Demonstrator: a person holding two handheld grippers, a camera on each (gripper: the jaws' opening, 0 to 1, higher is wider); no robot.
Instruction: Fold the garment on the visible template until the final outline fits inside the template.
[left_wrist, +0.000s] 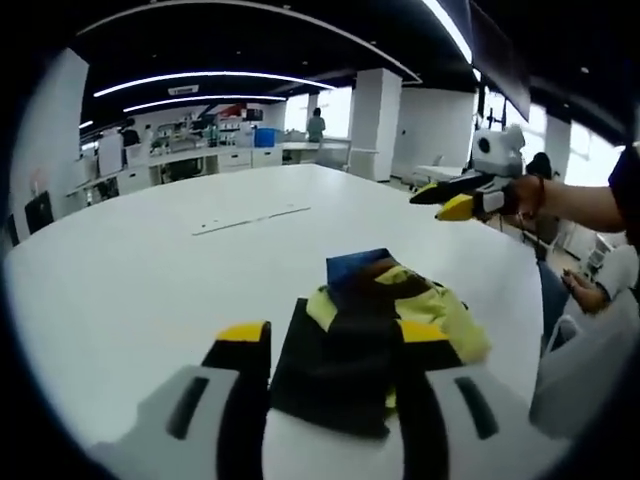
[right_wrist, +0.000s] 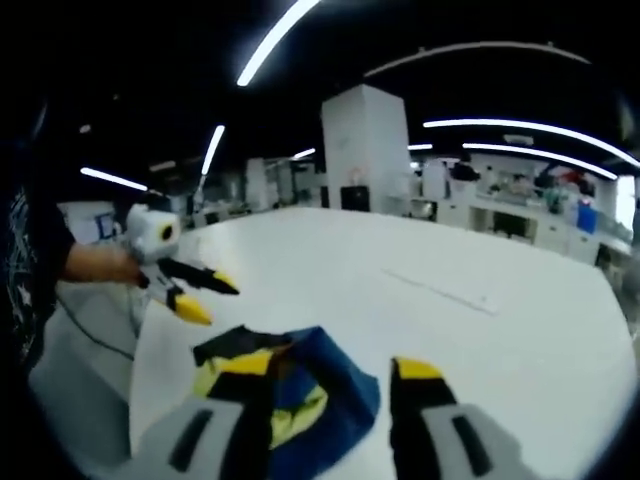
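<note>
The garment (left_wrist: 375, 335), a crumpled piece in black, yellow and blue, lies bunched on the white table (left_wrist: 150, 260), in the lower centre of the left gripper view and in the lower left of the right gripper view (right_wrist: 285, 385). I judge that the folding is at an early step, because the cloth is not yet flat and has no clear outline. A faint line on the table, in the middle of the left gripper view, may be the template (left_wrist: 250, 218), but I cannot tell this for sure.

The left gripper (left_wrist: 335, 345) is low over the garment with its jaws wide apart, holding nothing. The right gripper (right_wrist: 330, 375) is also wide, and the cloth lies between its jaws, but no grasp is visible. In the left gripper view the right gripper appears raised at the upper right, in a person's hand (left_wrist: 525, 195).

The next move probably calls for taking an edge and spreading the cloth flat.
</note>
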